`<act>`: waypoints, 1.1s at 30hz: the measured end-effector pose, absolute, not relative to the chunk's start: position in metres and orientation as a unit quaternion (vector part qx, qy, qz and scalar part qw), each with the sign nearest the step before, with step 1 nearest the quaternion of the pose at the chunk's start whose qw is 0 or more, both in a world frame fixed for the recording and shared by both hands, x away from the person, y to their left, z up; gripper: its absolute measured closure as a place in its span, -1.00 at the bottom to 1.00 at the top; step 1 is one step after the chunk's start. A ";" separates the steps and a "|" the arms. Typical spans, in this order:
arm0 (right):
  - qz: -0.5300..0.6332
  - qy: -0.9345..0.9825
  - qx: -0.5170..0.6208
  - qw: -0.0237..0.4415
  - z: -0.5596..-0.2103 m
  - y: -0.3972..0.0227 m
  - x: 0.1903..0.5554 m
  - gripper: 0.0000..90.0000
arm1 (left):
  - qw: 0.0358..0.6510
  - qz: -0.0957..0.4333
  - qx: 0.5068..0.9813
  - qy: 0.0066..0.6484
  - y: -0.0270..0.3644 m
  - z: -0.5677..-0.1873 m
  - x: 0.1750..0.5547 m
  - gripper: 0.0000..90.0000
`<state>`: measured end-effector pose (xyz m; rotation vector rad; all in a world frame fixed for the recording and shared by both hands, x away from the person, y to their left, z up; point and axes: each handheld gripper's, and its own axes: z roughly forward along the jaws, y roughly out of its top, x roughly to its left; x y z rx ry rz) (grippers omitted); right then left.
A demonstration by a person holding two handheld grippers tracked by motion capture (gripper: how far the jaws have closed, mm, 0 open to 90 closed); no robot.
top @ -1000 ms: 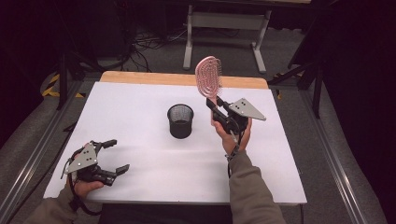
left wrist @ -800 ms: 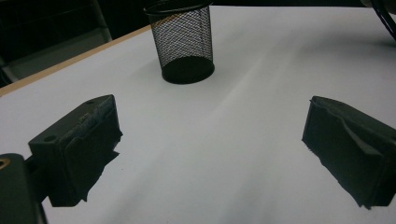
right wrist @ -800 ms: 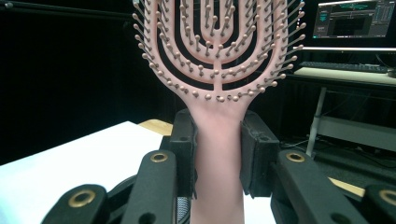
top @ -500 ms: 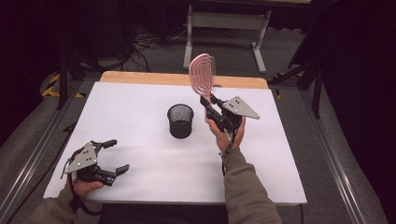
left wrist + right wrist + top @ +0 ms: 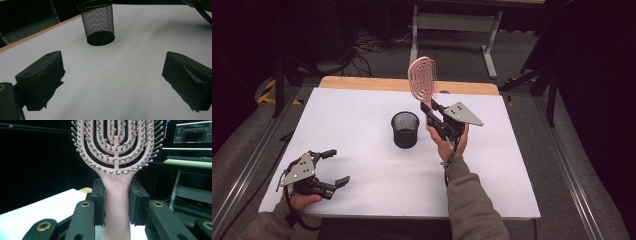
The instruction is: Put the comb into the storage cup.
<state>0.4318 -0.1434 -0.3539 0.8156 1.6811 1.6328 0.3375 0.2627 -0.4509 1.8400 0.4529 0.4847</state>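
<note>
A pink vented hairbrush (image 5: 422, 79) stands upright in the air, bristled head up, just right of a black mesh cup (image 5: 405, 129) at mid-table. My right gripper (image 5: 430, 111) is shut on the brush's handle; in the right gripper view the handle (image 5: 117, 195) is pinched between both black pads. Over the table's front left corner my left gripper (image 5: 333, 167) rests open with nothing between its jaws. The left gripper view looks across bare white tabletop toward the mesh cup (image 5: 98, 23).
The white table top (image 5: 362, 115) has a wooden strip (image 5: 362, 83) along its far edge. Metal rails run along both sides. Behind the table stand a grey frame (image 5: 452, 22) and loose cables on the floor.
The right gripper has carried the brush leftward, closer to the mesh cup. The left gripper has stayed put.
</note>
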 end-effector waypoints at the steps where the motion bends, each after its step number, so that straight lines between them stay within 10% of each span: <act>1: 0.622 0.641 0.310 0.325 -0.354 -0.143 0.432 0.56 | 0.559 0.206 0.780 0.193 0.263 -0.451 0.337 -0.89; 33: 0.642 0.642 0.304 0.290 -0.373 -0.099 0.466 0.56 | 0.557 0.205 0.780 0.198 0.272 -0.452 0.332 -0.89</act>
